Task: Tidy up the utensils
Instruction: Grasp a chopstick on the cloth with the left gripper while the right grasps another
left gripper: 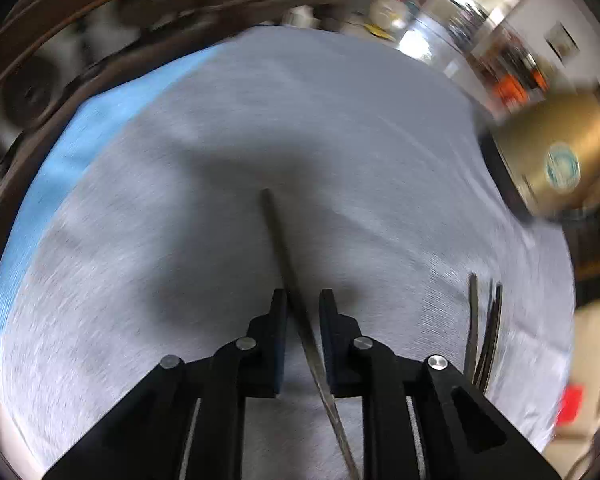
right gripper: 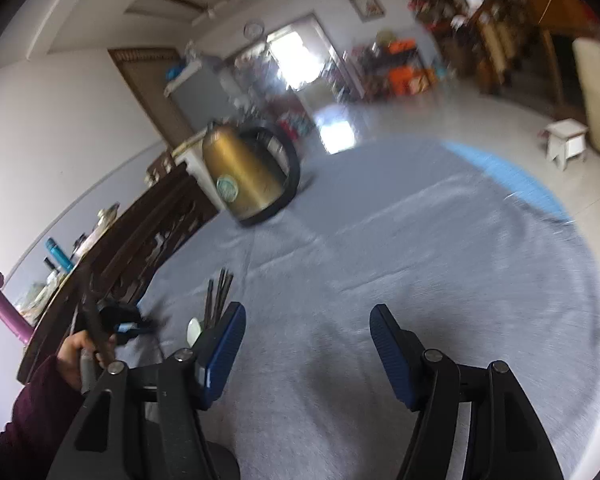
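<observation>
A thin dark chopstick (left gripper: pixel 284 256) runs slantwise between the fingers of my left gripper (left gripper: pixel 303 304), which is shut on it just above the grey cloth (left gripper: pixel 220 128); the stick stays sharp while the cloth is smeared. A few more chopsticks (left gripper: pixel 484 332) lie together on the cloth to the right. In the right wrist view that bundle of chopsticks (right gripper: pixel 218 296) lies just past the left finger, with a pale spoon bowl (right gripper: pixel 194 330) beside it. My right gripper (right gripper: pixel 308 344) hangs open over bare cloth, holding nothing. The left gripper (right gripper: pixel 120 324) shows at the far left, in a person's hand (right gripper: pixel 74 354).
A gold electric kettle (right gripper: pixel 244 176) with a black handle stands on the cloth's far left; it also appears as the kettle (left gripper: pixel 556 156) at the right edge. A blue strip (right gripper: pixel 512 184) borders the cloth. A dark wooden bench (right gripper: pixel 140 240) flanks the left; a white stool (right gripper: pixel 566 140) stands beyond.
</observation>
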